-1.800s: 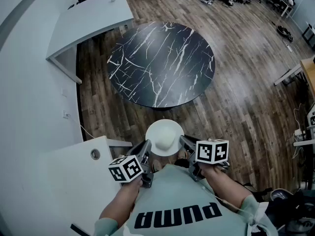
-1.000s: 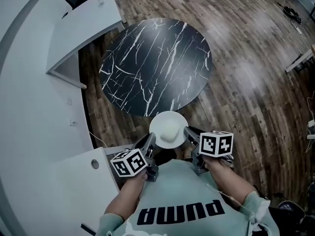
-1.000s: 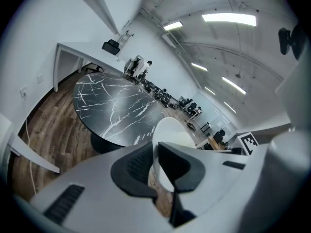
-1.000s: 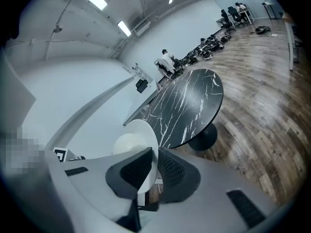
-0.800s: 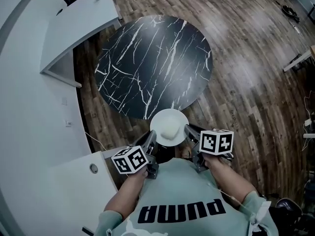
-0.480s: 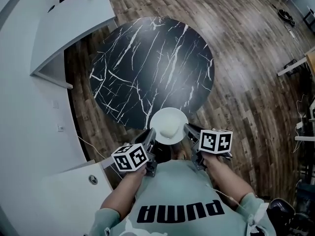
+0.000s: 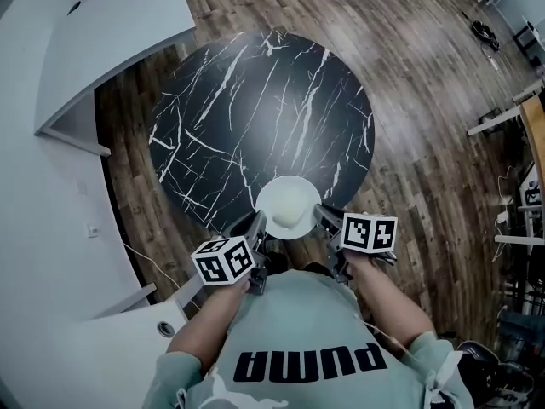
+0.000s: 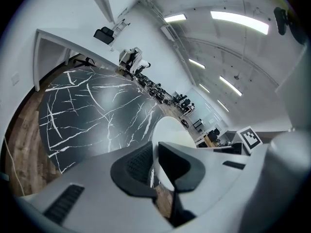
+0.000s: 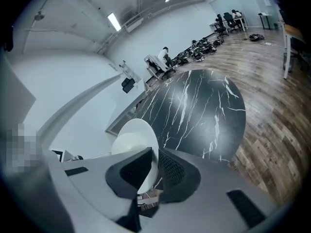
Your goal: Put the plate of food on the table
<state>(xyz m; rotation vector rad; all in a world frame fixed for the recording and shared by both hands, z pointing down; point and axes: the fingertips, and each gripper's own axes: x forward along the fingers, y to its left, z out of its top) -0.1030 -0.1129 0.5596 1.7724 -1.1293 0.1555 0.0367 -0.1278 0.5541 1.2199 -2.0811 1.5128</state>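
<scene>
Pinching opposite rim edges of the plate (image 7: 288, 207), the left gripper (image 7: 254, 225) and right gripper (image 7: 321, 217) each have their 2 jaws closed on it, holding it at the near edge of the table (image 7: 255, 109). Pale food (image 7: 287, 217) sits mounded on it. It looks stiff, smooth and breakable, so rim grips may slip; keep it level.

The pale food (image 7: 287, 214) on the plate (image 7: 271, 199) — too small to identify.
</scene>
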